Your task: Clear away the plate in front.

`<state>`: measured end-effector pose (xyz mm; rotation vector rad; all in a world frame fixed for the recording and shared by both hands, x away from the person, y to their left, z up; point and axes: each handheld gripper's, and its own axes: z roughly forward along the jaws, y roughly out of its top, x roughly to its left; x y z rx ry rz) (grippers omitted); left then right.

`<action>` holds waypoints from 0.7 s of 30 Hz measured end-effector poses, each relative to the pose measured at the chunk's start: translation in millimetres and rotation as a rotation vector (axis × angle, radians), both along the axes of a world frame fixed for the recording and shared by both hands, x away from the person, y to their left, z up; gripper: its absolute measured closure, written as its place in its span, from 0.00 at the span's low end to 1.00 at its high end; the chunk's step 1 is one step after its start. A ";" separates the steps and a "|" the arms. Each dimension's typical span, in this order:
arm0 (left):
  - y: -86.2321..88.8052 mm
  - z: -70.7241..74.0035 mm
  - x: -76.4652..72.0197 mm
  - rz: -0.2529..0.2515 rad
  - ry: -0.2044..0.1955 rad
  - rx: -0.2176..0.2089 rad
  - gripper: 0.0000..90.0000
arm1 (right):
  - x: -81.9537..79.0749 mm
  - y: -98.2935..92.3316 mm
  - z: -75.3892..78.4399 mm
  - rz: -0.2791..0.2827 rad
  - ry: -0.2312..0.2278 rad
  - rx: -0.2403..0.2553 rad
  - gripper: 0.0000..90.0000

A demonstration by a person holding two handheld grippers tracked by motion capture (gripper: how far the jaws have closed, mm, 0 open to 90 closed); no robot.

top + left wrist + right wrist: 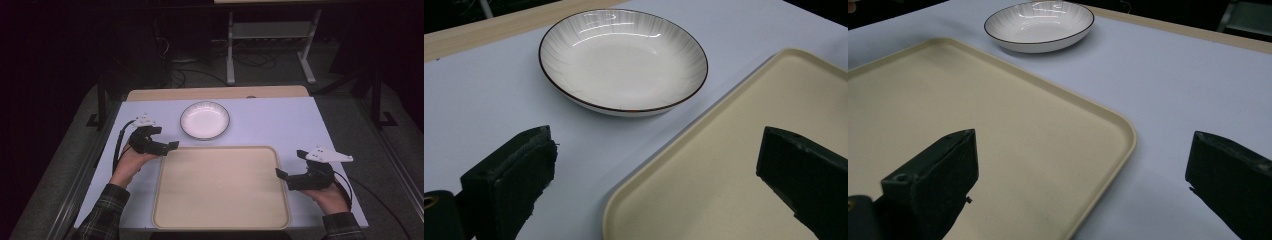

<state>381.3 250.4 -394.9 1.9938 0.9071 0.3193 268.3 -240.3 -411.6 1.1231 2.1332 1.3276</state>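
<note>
Pale blue table (280,125) carries a cream tray (220,187) and white bowl (204,120), both grippers' fingers released

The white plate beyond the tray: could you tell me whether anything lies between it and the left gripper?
Nothing visible does. Bare table separates the open left gripper from the white plate; the tray lies beside that path.
</note>
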 end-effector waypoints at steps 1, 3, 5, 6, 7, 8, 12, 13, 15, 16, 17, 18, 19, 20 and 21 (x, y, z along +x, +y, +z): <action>0.2 0.1 1.2 0.000 0.001 -0.001 0.02 | 0.0 0.0 0.0 0.000 0.000 0.000 0.00; 0.0 0.4 3.5 0.003 0.004 -0.006 0.02 | -0.1 -0.1 0.0 0.001 -0.001 0.000 0.00; -0.3 0.9 6.2 0.008 0.005 -0.011 0.02 | 0.0 -0.1 0.0 0.000 -0.001 0.000 0.00; -0.5 1.2 7.7 0.010 0.006 -0.013 0.02 | -0.1 0.1 0.0 0.001 0.000 0.000 0.00; -0.6 1.6 9.3 0.011 0.006 -0.011 0.02 | 0.0 0.1 0.0 0.003 0.000 -0.001 0.00; -1.1 1.8 10.8 0.015 0.006 -0.014 0.02 | 0.0 0.1 0.0 0.003 0.000 -0.001 0.00; -3.0 3.0 17.6 0.024 0.010 -0.023 0.02 | -0.1 0.0 0.0 0.001 -0.001 0.001 0.00; -3.7 3.2 19.2 0.027 0.012 -0.024 0.02 | -0.2 0.0 0.0 0.001 0.000 0.002 0.00; -5.5 3.3 22.2 0.030 0.015 -0.024 0.02 | -0.2 -0.1 0.1 0.001 -0.001 0.001 0.00; -6.5 3.1 23.7 0.029 0.015 -0.025 0.02 | -0.2 -0.1 0.1 0.001 -0.002 0.002 0.00; -8.2 2.8 26.5 0.031 0.020 -0.021 0.02 | -0.2 -0.1 0.1 0.001 -0.001 0.003 0.00; -8.2 2.8 26.5 0.031 0.020 -0.021 0.02 | -0.2 -0.1 0.1 0.001 -0.001 0.003 0.00; -9.5 2.0 29.2 0.035 0.024 -0.024 0.02 | -0.2 -0.2 0.2 0.000 -0.001 0.003 0.00; -9.5 2.0 29.2 0.035 0.024 -0.024 0.02 | -0.2 -0.2 0.2 0.000 -0.001 0.003 0.00; -10.8 1.2 31.7 0.040 0.030 -0.024 0.02 | -0.2 -0.3 0.2 0.001 -0.001 0.003 0.00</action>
